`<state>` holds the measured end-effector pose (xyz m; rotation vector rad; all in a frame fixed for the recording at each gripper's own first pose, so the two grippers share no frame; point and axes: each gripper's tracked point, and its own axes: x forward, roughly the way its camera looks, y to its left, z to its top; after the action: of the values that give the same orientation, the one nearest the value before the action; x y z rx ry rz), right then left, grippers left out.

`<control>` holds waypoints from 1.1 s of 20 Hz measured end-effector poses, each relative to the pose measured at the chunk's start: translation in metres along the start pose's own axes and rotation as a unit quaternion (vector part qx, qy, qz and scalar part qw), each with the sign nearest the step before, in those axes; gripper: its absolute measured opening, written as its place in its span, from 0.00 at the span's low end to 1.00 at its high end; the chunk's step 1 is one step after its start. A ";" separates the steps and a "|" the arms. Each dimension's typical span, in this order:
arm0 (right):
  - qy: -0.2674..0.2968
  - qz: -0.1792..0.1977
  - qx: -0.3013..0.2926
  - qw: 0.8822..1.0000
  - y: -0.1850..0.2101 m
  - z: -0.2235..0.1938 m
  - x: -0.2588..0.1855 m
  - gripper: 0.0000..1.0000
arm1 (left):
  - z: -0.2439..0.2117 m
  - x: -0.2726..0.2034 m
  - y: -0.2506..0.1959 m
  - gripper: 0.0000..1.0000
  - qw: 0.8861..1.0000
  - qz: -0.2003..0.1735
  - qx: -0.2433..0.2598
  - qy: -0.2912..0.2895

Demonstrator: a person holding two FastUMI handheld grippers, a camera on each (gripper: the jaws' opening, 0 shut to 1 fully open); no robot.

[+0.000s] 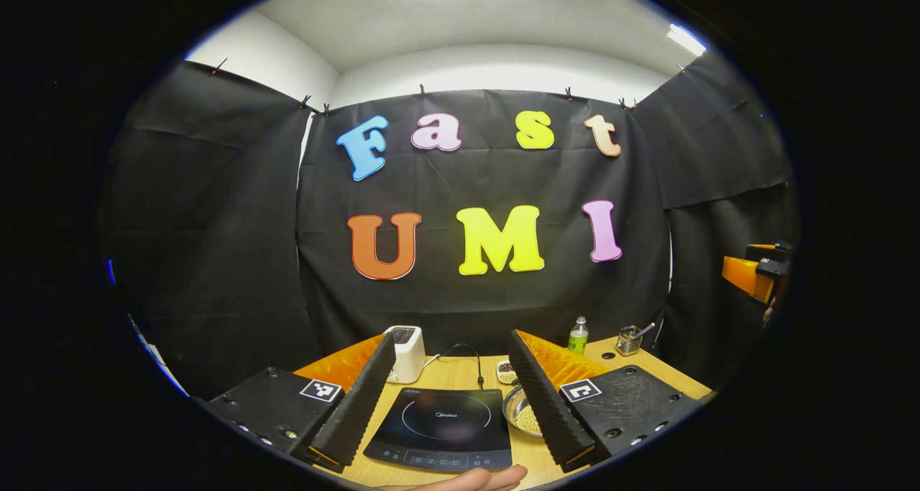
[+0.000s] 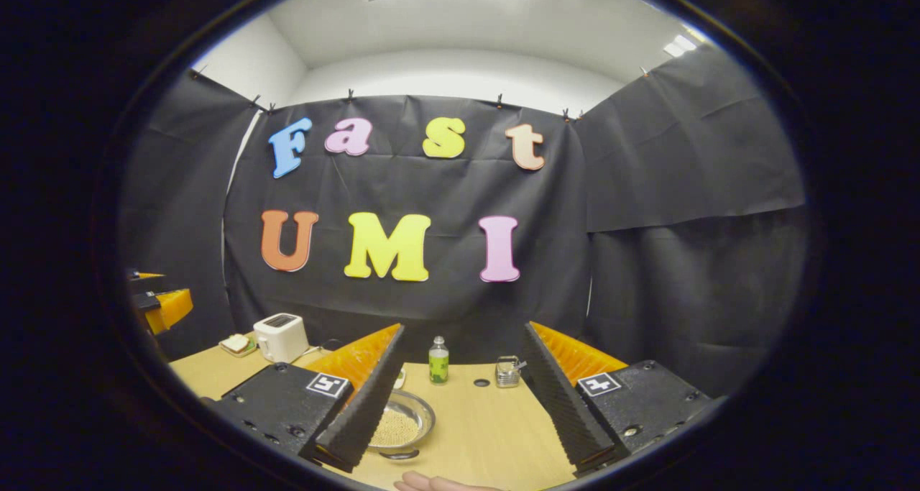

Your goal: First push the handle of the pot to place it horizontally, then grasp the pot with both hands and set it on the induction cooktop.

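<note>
A black induction cooktop (image 1: pixel 442 426) lies flat on the wooden table (image 1: pixel 460 376), seen between my left gripper's fingers. Just right of it sits a shallow metal pot (image 1: pixel 523 413) holding pale grains, partly hidden by a finger. My left gripper (image 1: pixel 453 336) is open above the cooktop with nothing in it. In the right gripper view the same pot (image 2: pixel 402 423) lies low left, its short handle (image 2: pixel 399 453) pointing toward me. My right gripper (image 2: pixel 463 327) is open and holds nothing, hovering over bare table (image 2: pixel 496 433) to the pot's right.
A white toaster (image 1: pixel 406 351) with a black cable stands behind the cooktop. A green bottle (image 2: pixel 438 360), a wire holder (image 2: pixel 507 371) and a small dish (image 1: pixel 507 369) stand at the back. A plate with bread (image 2: pixel 236 343) sits far left. Fingertips of a hand (image 1: pixel 467 480) show at the bottom.
</note>
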<state>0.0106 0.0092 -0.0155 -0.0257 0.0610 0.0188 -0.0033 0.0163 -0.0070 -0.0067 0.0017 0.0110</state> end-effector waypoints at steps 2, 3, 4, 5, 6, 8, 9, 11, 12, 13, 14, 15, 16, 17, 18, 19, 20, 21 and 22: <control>0.008 0.011 -0.006 1.000 0.008 -0.009 0.006 0.98 | 0.000 -0.003 0.002 0.94 1.000 0.001 0.000 -0.004; 0.014 0.015 -0.010 1.000 0.012 -0.016 0.010 0.98 | 0.001 -0.004 0.001 0.95 1.000 0.001 0.002 -0.006; 0.023 0.022 -0.015 0.999 0.018 -0.026 0.014 0.98 | 0.000 -0.007 0.001 0.94 1.000 0.000 0.003 -0.006; 0.035 0.031 -0.017 0.999 0.025 -0.036 0.019 0.98 | -0.001 -0.009 0.002 0.94 1.000 0.001 0.004 -0.008; 0.048 0.042 -0.015 0.998 0.033 -0.046 0.023 0.97 | 0.000 -0.012 0.005 0.94 1.000 0.006 0.003 -0.012; 0.080 0.061 -0.006 0.995 0.046 -0.068 0.032 0.96 | -0.002 -0.018 0.012 0.94 1.000 0.018 0.002 -0.019; 0.095 0.072 0.000 0.993 0.052 -0.080 0.035 0.92 | -0.004 -0.021 0.013 0.94 1.000 0.020 0.000 -0.019; 0.134 0.105 0.013 0.985 0.070 -0.102 0.042 0.82 | -0.007 -0.026 0.014 0.94 1.000 0.022 0.000 -0.013; 0.156 0.125 0.018 0.980 0.083 -0.114 0.046 0.69 | -0.006 -0.028 0.016 0.94 1.000 0.022 0.000 -0.014; 0.180 0.136 0.023 0.974 0.091 -0.129 0.052 0.60 | -0.004 -0.029 0.017 0.94 1.000 0.023 0.002 -0.016; 0.205 0.143 0.029 0.968 0.095 -0.141 0.055 0.37 | -0.003 -0.031 0.018 0.94 1.000 0.023 0.004 -0.017; 0.228 0.147 0.032 0.962 0.099 -0.156 0.058 0.23 | -0.002 -0.033 0.017 0.84 1.000 0.022 0.006 -0.019; 0.251 0.150 0.033 0.956 0.103 -0.166 0.059 0.00 | -0.002 -0.035 0.016 0.94 1.000 0.021 0.006 -0.021; 0.272 0.157 0.034 0.949 0.109 -0.183 0.061 0.02 | 0.000 -0.037 0.014 0.94 1.000 0.017 0.004 -0.022; 0.294 0.162 0.034 0.942 0.113 -0.196 0.060 0.01 | 0.000 -0.039 0.011 0.84 1.000 0.014 0.002 -0.023; 0.321 0.166 0.034 0.932 0.117 -0.214 0.058 0.04 | 0.001 -0.041 0.011 0.84 1.000 0.012 0.001 -0.023; 0.346 0.172 0.040 0.922 0.121 -0.229 0.056 0.04 | 0.002 -0.043 0.012 0.94 1.000 0.013 0.001 -0.025; 0.368 0.178 0.042 0.912 0.126 -0.242 0.052 0.04 | 0.003 -0.043 0.012 0.94 1.000 0.013 0.004 -0.028; 0.385 0.182 0.042 0.904 0.130 -0.253 0.051 0.01 | 0.002 -0.044 0.012 0.94 1.000 0.013 0.006 -0.028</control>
<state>0.0431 0.1333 -0.2746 0.0661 0.8624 0.3834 -0.0478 0.0279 -0.0052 0.0052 -0.0533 0.0370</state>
